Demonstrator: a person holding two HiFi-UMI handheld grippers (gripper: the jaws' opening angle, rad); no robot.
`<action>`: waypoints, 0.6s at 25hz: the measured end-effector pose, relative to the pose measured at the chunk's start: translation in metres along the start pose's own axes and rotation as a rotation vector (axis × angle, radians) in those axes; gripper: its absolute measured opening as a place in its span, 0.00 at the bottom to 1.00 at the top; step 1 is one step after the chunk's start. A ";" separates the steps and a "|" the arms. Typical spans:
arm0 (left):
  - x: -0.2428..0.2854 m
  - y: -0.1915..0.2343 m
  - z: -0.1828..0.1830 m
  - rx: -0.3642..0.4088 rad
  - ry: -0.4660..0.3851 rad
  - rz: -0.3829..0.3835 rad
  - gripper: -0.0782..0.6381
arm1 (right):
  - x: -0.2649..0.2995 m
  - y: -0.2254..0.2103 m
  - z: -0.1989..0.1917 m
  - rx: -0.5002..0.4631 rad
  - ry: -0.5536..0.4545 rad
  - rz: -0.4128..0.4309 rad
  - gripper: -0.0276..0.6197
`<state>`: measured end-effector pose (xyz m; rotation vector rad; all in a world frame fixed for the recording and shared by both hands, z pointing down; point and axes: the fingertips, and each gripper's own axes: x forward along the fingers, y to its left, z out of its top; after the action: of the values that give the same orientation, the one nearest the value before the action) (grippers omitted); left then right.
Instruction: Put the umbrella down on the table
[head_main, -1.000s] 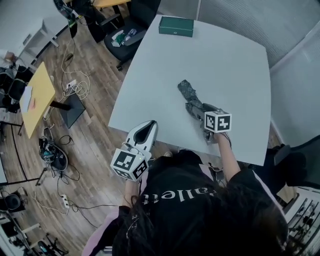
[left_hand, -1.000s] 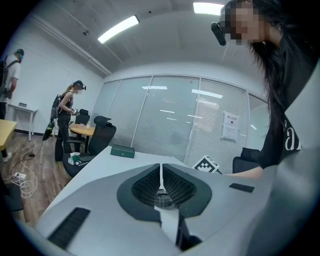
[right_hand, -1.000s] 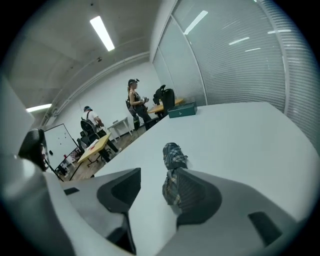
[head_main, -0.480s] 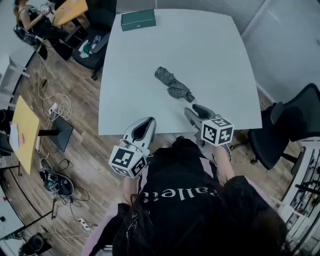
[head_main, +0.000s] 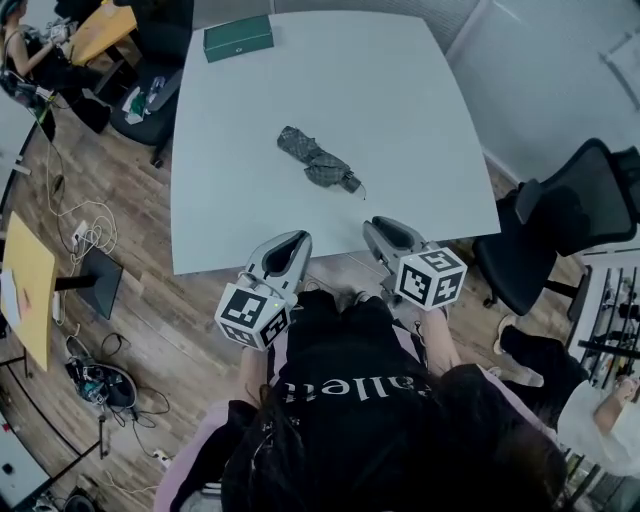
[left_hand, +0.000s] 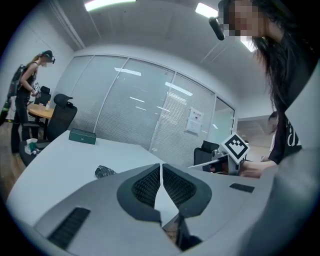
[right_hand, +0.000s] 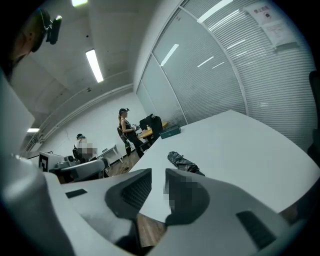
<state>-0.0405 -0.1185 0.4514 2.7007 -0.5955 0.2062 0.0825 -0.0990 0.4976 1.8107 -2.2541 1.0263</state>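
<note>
1. Two hand-held grippers hover side by side at the near edge of the white table (head_main: 400, 100), and neither touches anything on it.
2. The left gripper (head_main: 293, 243) has its fingers (left_hand: 145, 185) drawn together. Only a thin slit shows between them, and nothing sits in it.
3. The right gripper (head_main: 386, 228) has its fingers (right_hand: 132, 192) apart with a clear gap, and they are closing. Only the table top and a strip of floor show through the gap, so it holds nothing.
4. The umbrella (head_main: 318, 165) is folded, dark and patterned. It lies flat on the table near the middle, a little toward the near side, and is well apart from both grippers. It lies slantwise, with its thinner end toward the near right.
5. A green box (head_main: 238, 38) sits at the far left corner of the table, well apart from the umbrella.
6. A black office chair (head_main: 560, 215) stands beside the table's right edge. To the left, the wooden floor (head_main: 130, 290) carries loose cables (head_main: 85, 238).
7. The person (head_main: 380, 420) holding the grippers wears a black top with white lettering and stands at the table's near side.
</note>
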 end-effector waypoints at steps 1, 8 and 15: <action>0.002 -0.002 0.000 0.000 -0.001 0.000 0.14 | -0.003 0.000 0.000 0.000 0.000 0.005 0.19; 0.007 -0.023 0.000 0.013 -0.004 0.020 0.14 | -0.025 -0.007 -0.007 -0.008 0.002 0.019 0.17; 0.011 -0.084 -0.011 0.023 0.002 0.034 0.15 | -0.084 -0.020 -0.020 0.002 -0.034 0.051 0.15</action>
<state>0.0052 -0.0475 0.4375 2.7136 -0.6432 0.2264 0.1190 -0.0196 0.4848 1.7940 -2.3313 1.0132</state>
